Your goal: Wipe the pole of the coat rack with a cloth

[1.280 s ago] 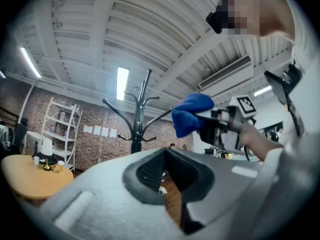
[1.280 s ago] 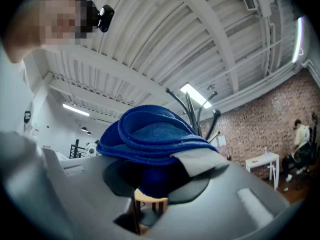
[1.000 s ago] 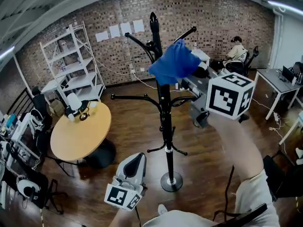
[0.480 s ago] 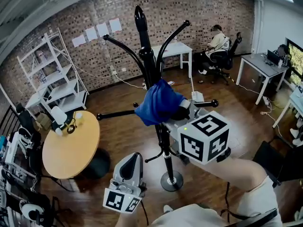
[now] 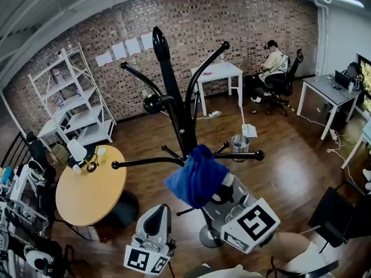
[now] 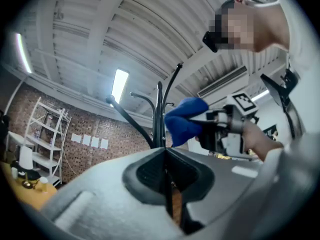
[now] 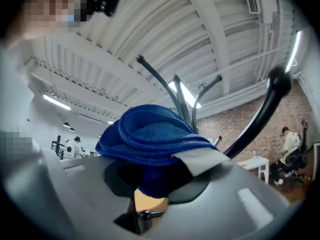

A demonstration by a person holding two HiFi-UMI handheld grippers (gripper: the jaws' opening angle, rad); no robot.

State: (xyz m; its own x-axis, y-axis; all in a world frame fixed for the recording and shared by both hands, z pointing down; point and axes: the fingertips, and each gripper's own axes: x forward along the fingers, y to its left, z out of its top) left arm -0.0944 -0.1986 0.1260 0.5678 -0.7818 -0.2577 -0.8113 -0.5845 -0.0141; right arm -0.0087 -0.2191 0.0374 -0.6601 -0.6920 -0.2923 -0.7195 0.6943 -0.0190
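Right gripper (image 5: pixel 215 187) clamped on cloth (image 5: pixel 196 175), left gripper (image 5: pixel 164 201) closed (empty)

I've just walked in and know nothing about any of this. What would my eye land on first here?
The bright blue cloth stands out most, clamped in the right gripper and held at the black coat rack pole in the middle of the room. Lower down, the left gripper is shut and empty, and a round wooden table stands off to the left.

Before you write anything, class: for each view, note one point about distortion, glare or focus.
Head view: fisheye bows the brick wall; detail is sharp. Left gripper view: the ceiling light glares white; the left gripper is blurred up close. Right gripper view: dark corners; the blue cloth is fairly crisp.
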